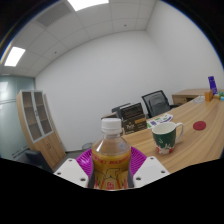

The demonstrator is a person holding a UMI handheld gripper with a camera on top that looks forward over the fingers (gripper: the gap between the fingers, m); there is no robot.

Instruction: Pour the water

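A clear plastic bottle (111, 158) with amber liquid, a white cap and a yellow-red label stands upright between my fingers. My gripper (112, 172) is shut on the bottle, both pink pads (87, 163) pressing its sides at label height. The bottle looks lifted, its base hidden below. Beyond it and to the right a green-and-white mug (165, 135) stands on the wooden table (190, 150), its handle facing right.
A small red round coaster (198, 125) lies on the table past the mug. Black office chairs (140, 108) stand at the table's far side. A wooden cabinet (35, 118) stands along the left wall. A box (212, 86) sits at the far right.
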